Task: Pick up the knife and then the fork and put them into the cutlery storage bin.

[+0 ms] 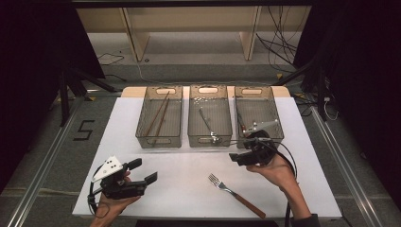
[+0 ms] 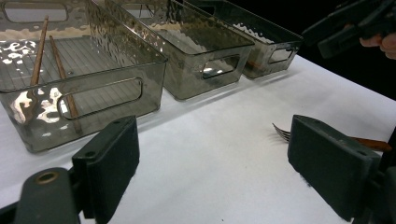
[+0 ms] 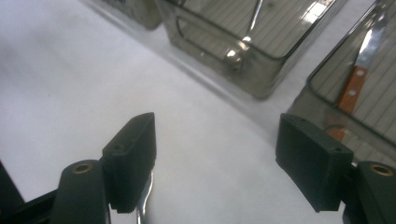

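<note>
Claws, left (image 1: pixel 147 171) and right (image 1: pixel 235 156), both gaping empty; fork (image 1: pixel 235 194) lying on white surface (image 1: pixel 189 165): light, rigid, slippery metal, probably gripping best at its wooden handle.

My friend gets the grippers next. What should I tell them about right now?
Left gripper: open, holding nothing, low over the near left of the table.
Right gripper: open, holding nothing, by the near end of the right bin.
Done: chopsticks lie in the left bin, a metal utensil in the middle bin, a wooden-handled knife in the right bin.
Left: the fork lies on the table, probably to be binned next.
</note>
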The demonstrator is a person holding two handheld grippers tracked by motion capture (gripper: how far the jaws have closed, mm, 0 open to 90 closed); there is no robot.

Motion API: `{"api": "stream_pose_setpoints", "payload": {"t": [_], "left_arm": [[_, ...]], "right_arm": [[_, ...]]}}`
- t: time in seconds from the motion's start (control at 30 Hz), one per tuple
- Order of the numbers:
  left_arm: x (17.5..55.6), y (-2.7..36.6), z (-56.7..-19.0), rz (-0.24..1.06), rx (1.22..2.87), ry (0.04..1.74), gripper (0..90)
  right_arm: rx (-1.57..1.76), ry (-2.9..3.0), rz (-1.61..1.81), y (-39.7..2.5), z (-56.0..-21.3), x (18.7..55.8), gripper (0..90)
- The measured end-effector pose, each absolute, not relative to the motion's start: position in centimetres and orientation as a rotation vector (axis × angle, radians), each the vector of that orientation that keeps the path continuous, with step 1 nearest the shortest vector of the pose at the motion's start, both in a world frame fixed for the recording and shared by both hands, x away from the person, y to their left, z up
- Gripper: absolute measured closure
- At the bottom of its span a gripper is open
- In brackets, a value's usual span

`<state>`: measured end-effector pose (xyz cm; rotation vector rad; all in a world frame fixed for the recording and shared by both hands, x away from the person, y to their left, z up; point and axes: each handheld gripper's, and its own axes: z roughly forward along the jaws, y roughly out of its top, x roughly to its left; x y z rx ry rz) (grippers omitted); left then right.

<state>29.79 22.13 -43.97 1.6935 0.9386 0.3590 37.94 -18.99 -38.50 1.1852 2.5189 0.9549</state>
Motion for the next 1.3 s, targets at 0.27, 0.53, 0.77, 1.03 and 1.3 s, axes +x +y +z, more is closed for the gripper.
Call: {"api": "stream_pose_setpoints", "payload": {"t": [0.27,0.53,0.77,1.03,1.3], "left_arm": [[29.8,22.1,-44.0,0.360,1.694,0.940,16.1],[29.7,22.2,-44.0,0.363,1.691,0.939,16.1],[29.7,22.1,-44.0,0.363,1.700,0.940,16.1],[29.7,22.2,-44.0,0.367,1.702,0.936,16.1],[29.7,22.2,-44.0,0.369,1.702,0.937,16.1]], "right_arm": [[1.163,2.577,0.891,-18.2,-38.9,36.7,29.8],[1.136,2.647,0.806,-17.7,-39.6,35.4,30.1],[1.130,2.687,0.743,-17.6,-40.7,34.5,29.5],[1.107,2.716,0.671,-17.3,-41.5,33.5,30.9],[1.103,2.748,0.626,-17.3,-41.9,32.7,36.4]]}}
